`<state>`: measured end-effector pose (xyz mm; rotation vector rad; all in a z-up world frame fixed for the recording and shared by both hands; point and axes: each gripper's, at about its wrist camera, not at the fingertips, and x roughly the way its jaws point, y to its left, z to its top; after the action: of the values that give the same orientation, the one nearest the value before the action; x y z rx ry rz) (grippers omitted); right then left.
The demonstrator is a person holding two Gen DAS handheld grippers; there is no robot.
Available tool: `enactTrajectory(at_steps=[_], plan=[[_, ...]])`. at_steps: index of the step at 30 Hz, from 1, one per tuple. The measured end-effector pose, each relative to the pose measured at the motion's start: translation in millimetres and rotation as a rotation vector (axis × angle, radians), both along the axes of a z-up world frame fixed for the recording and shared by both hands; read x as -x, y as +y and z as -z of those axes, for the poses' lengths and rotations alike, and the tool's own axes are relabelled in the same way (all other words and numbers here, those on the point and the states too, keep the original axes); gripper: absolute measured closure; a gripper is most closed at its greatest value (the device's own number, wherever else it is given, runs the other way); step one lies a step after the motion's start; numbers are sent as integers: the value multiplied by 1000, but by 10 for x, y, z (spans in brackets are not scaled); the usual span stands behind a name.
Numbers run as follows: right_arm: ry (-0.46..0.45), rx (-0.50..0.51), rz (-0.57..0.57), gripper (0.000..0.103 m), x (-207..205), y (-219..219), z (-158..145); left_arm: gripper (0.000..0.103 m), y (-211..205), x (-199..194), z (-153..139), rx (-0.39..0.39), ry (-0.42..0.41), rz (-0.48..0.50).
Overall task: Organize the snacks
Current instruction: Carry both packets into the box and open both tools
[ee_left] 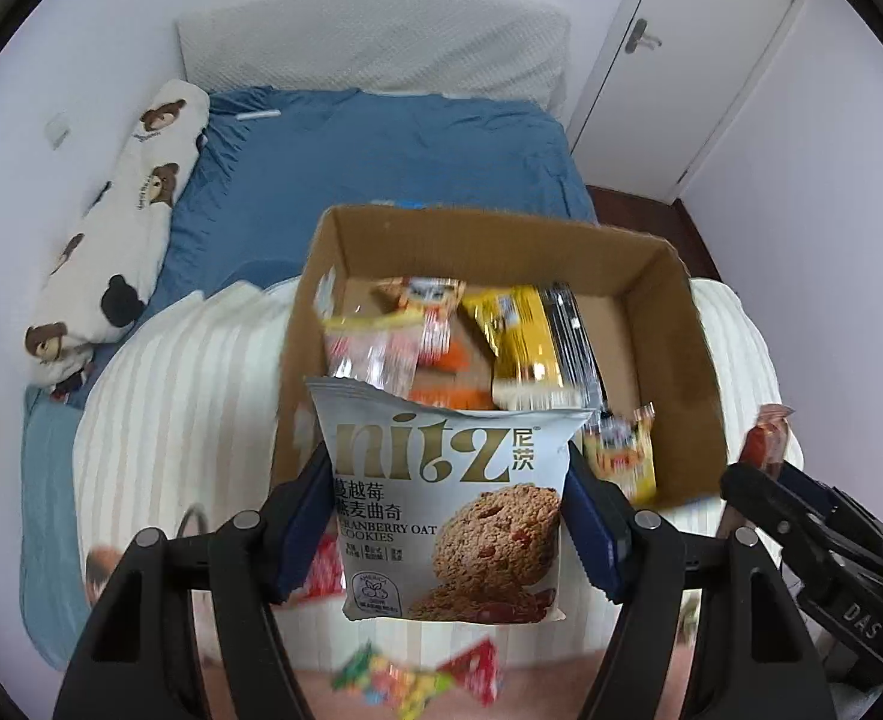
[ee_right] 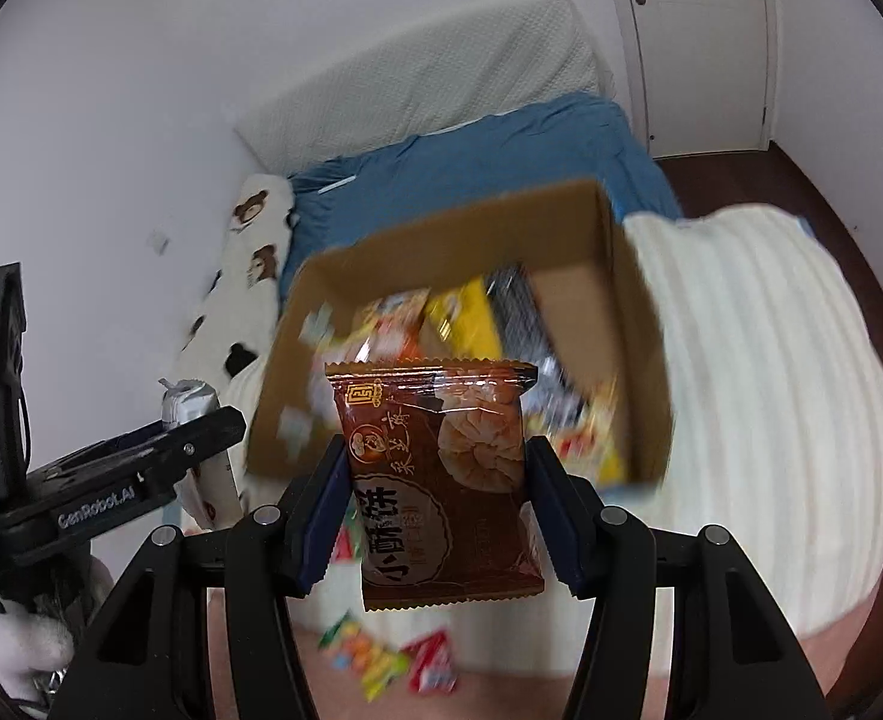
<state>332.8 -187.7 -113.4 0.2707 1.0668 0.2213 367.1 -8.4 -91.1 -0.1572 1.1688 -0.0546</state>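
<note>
My left gripper point(ee_left: 447, 510) is shut on a silver cranberry oat cookie bag point(ee_left: 447, 498), held upright just in front of an open cardboard box point(ee_left: 675, 312). The box holds several snack packs, among them a yellow one point(ee_left: 522, 336). My right gripper point(ee_right: 435, 504) is shut on a brown pastry packet point(ee_right: 441, 480), held above the near edge of the same box point(ee_right: 633, 312). The right gripper also shows at the right of the left wrist view point(ee_left: 765, 468), and the left gripper at the left of the right wrist view point(ee_right: 201, 426).
The box sits on a cream striped blanket point(ee_left: 189, 396) on a bed with a blue sheet point(ee_left: 381, 150). A bear-print pillow point(ee_left: 123, 216) lies along the left wall. Loose colourful snack packs point(ee_right: 381, 654) lie below the grippers. A white door point(ee_right: 699, 42) is at the back right.
</note>
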Motion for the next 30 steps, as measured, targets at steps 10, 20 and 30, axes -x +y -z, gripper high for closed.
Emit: enactTrajectory(at_steps=[10,20,30], plan=[[136,111,51,43,-1403,-206,515,34,-115,-1247,779,-22,203,24],[267,232,26,23,-1972,-193,1085,32,-90,-1578,1348,64,348,-1],[299,210,14,8,-1727,-177,1012,10,-116,-1429,1084,49,291,5]])
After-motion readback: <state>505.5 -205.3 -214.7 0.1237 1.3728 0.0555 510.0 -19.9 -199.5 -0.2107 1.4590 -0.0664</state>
